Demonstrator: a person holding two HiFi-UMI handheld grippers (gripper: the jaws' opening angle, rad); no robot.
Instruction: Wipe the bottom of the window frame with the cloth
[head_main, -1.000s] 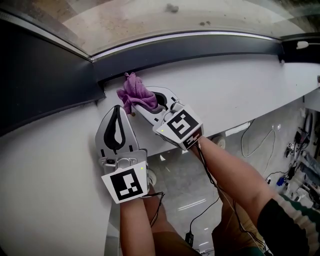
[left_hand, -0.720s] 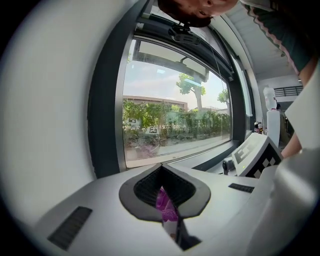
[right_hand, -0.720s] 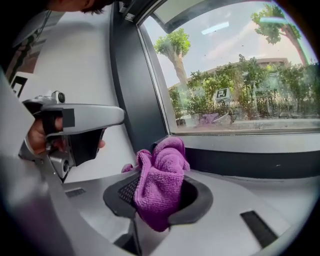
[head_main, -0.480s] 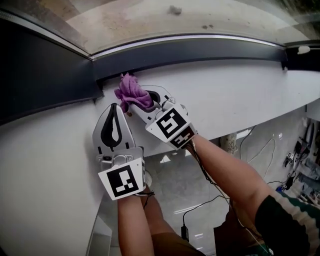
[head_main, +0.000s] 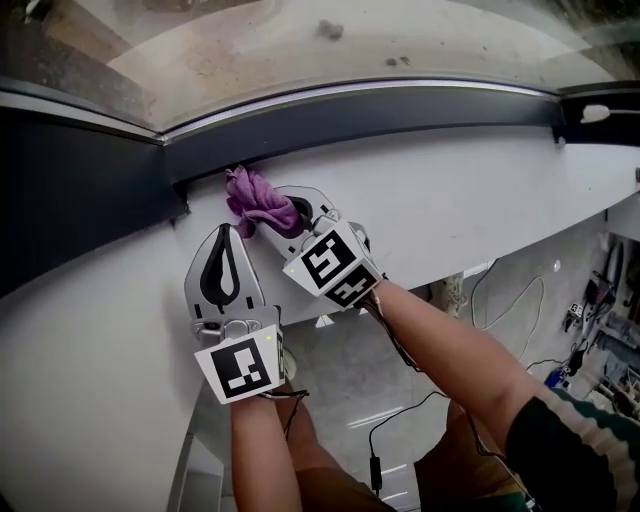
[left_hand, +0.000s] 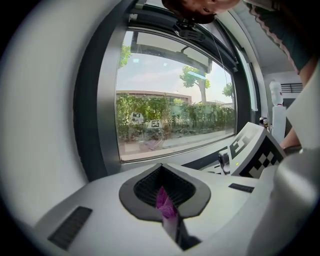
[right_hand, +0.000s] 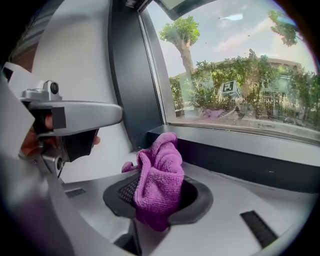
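Note:
A crumpled purple cloth rests against the foot of the dark bottom window frame, close to its left corner. My right gripper is shut on the cloth, which bulges up out of its jaws. My left gripper lies on the white sill just left of and below the cloth, with its jaws shut. A thin purple sliver shows in the seam between them. The left gripper view shows the frame ahead.
A dark side frame meets the bottom frame at the left corner. The sill's front edge drops to a floor with cables. The person's forearms reach up from below.
The right gripper and the cloth have edged slightly left along the foot of the frame. The left gripper stays beside it. The head view has shifted.

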